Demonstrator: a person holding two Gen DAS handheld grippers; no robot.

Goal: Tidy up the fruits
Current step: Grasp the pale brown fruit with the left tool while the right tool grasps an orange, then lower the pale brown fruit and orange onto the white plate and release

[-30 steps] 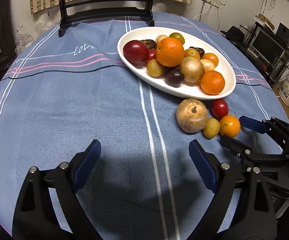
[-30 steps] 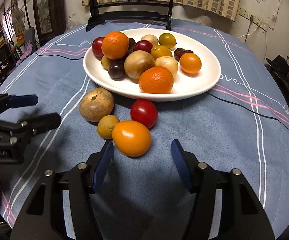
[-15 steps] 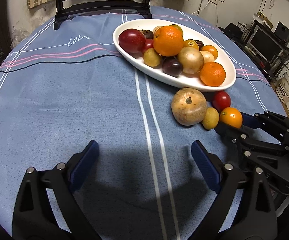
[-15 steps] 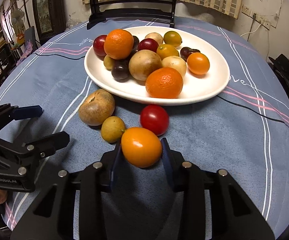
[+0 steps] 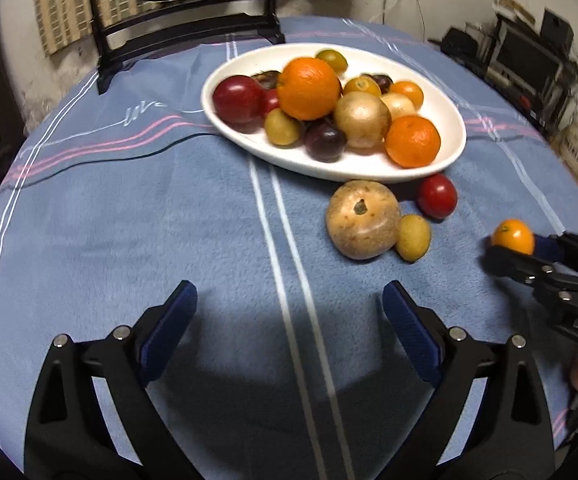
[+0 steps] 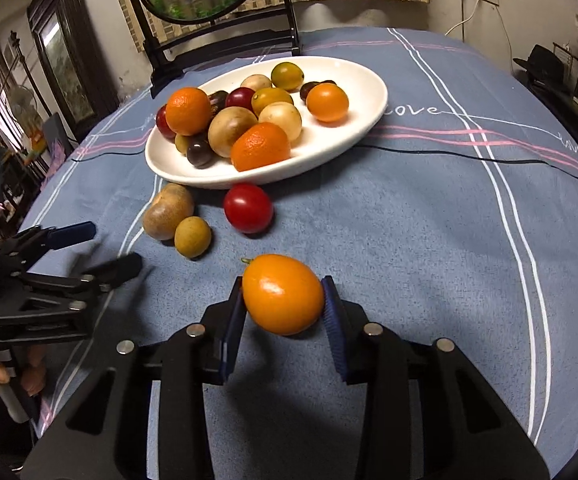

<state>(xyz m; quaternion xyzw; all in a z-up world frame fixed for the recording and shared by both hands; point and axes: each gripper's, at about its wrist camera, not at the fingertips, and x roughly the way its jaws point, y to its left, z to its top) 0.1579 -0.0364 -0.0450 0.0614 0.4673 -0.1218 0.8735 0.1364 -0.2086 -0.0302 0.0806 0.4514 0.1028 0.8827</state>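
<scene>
My right gripper [image 6: 283, 304] is pinching a small orange fruit [image 6: 283, 294] between its blue pads, low in the centre of the right wrist view; in the left wrist view the same fruit [image 5: 513, 237] shows at the right edge, clamped at the tips of that tool. My left gripper [image 5: 289, 320] is spread wide with nothing between its fingers, above bare blue tablecloth [image 5: 129, 220] at the bottom of its own view. The white oval plate [image 6: 365, 80] sits in the upper middle of the right wrist view, heaped with fruit: two large oranges, a red one, dark plums and pale brown and yellow ones. On the cloth just below the plate's near rim lie a red fruit [image 6: 248, 208], a large tan fruit [image 6: 167, 211] and a small yellow-green fruit [image 6: 193, 237] touching the tan one. The cloth carries white cursive writing: "Love" [image 6: 409, 110] reads to the right of the plate, and again near the right edge, partly cut off. Raised letters on the right gripper's body, at the right edge of the left wrist view, are too blurred for me to read.
</scene>
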